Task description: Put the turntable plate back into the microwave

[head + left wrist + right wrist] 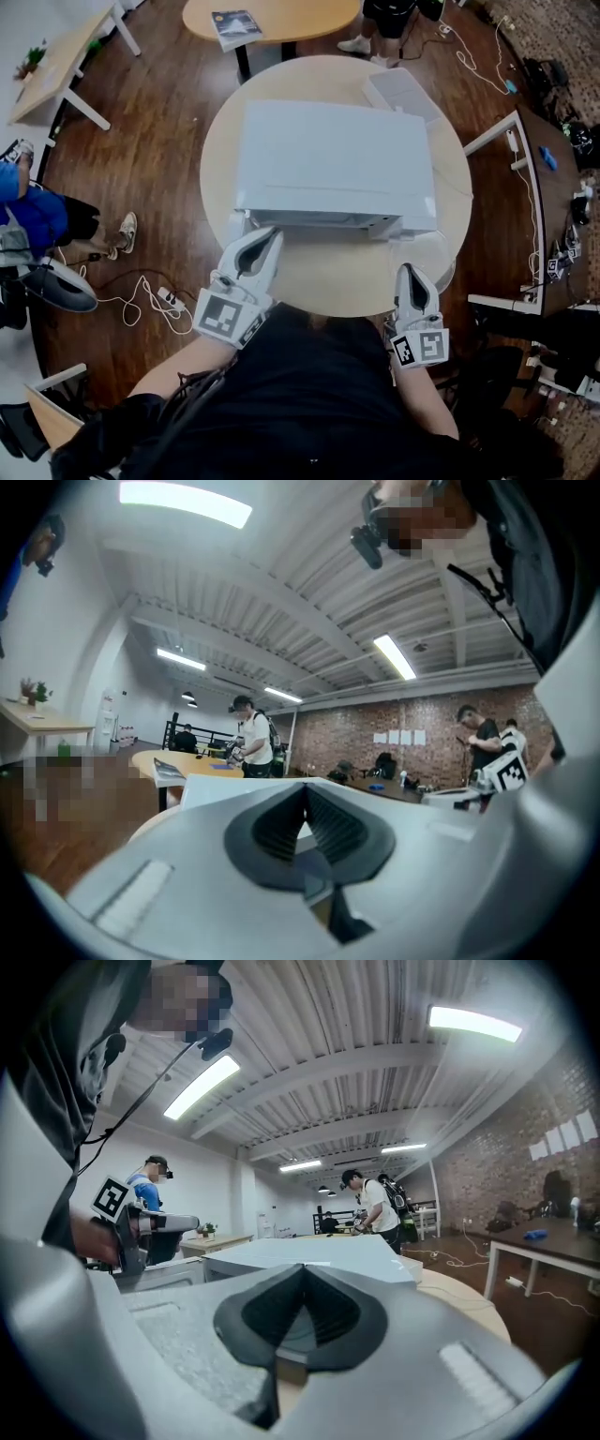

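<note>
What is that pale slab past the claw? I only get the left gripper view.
Observer: From the head view, it is the top of a white microwave, which stands on a round table.
Operator: Is the other claw holding anything?
Observer: No. The right gripper view shows the right gripper with its jaws together and nothing between them.
Operator: Anything behind the microwave?
Observer: A white tray lies on the table beyond it, toward the right.

L tongs (272,234) & R tongs (410,272) white w/ b&w marker cubes (228,317); blk top (309,403).
</note>
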